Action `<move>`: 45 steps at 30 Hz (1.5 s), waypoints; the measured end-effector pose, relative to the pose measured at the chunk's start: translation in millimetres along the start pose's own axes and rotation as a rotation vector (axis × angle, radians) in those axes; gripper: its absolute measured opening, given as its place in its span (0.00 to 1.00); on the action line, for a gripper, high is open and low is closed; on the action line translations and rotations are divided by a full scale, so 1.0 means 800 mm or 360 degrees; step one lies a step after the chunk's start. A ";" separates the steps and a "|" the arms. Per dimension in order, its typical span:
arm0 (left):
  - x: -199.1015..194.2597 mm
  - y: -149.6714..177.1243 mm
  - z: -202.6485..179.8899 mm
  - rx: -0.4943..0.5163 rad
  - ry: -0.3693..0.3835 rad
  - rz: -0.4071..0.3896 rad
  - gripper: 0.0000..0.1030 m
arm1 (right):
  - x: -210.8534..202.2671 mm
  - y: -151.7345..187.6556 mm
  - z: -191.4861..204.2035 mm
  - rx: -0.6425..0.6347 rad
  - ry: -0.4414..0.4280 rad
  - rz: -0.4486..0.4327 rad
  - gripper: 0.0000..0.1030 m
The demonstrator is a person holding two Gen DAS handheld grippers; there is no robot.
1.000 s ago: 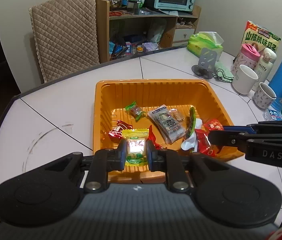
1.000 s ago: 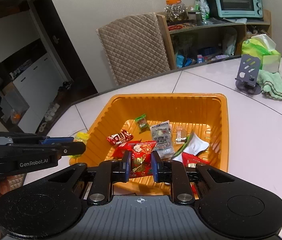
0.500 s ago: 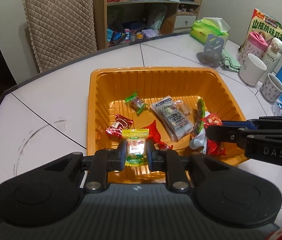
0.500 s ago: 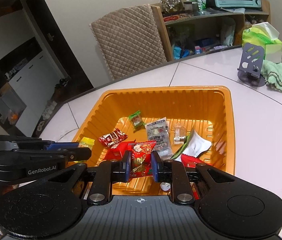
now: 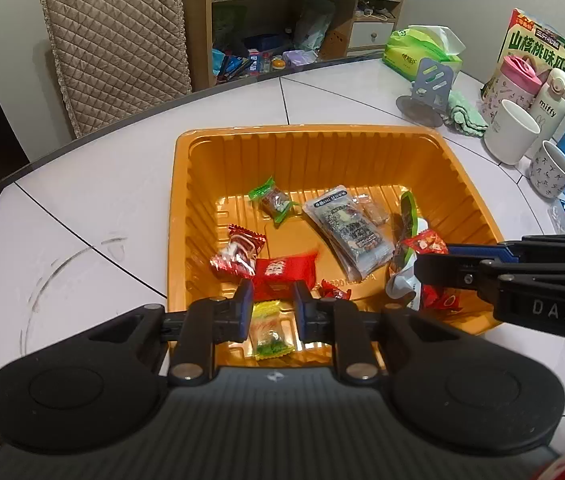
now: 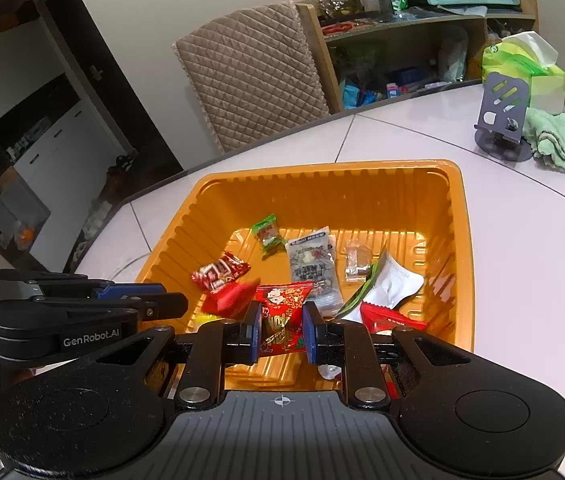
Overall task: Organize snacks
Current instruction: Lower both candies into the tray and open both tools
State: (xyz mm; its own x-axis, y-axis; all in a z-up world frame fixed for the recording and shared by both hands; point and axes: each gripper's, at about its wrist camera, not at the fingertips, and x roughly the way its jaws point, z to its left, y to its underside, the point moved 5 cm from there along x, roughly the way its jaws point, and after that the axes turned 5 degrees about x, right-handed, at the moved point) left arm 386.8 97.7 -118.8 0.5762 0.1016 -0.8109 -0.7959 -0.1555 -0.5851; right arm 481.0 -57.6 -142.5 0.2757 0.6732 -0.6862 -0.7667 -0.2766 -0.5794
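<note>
An orange tray (image 5: 314, 148) (image 6: 362, 184) holds several wrapped snacks. My left gripper (image 5: 270, 302) hangs over the tray's near edge with its jaws slightly apart. The yellow-green candy (image 5: 268, 332) lies loose below and between them on the tray floor. A red packet (image 5: 282, 272) lies just beyond. My right gripper (image 6: 281, 322) is shut on a red patterned snack packet (image 6: 282, 312) and holds it over the tray's near edge. It shows from the side in the left wrist view (image 5: 434, 268).
A grey snack pack (image 5: 346, 232), green candy (image 5: 274, 202) and red-white candy (image 5: 238, 256) lie in the tray. White mugs (image 5: 510, 132), bottles, a phone stand (image 5: 426, 88), green cloth and tissue pack (image 5: 418, 52) stand at the table's right. A quilted chair (image 5: 118, 40) stands behind.
My left gripper opened a little and the yellow-green candy dropped from its jaws into the tray. Both grippers moved further over the tray. The right gripper keeps its red packet.
</note>
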 end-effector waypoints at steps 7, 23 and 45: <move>0.000 0.000 0.000 0.0004 -0.0003 0.0006 0.19 | 0.001 0.001 0.000 0.0005 -0.0008 0.0005 0.21; -0.002 0.001 0.004 -0.0004 -0.0007 0.0003 0.24 | 0.015 0.002 0.006 0.0035 -0.0041 0.0029 0.21; -0.004 0.002 0.005 -0.0006 -0.0014 0.0004 0.29 | 0.008 0.001 -0.010 0.0109 0.0039 0.0016 0.45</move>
State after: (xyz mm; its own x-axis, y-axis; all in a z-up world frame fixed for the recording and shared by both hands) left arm 383.0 100.7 -116.7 0.5726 0.1098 -0.8125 -0.7966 -0.1596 -0.5830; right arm 486.4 -58.7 -150.9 0.2813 0.6535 -0.7027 -0.8072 -0.2349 -0.5416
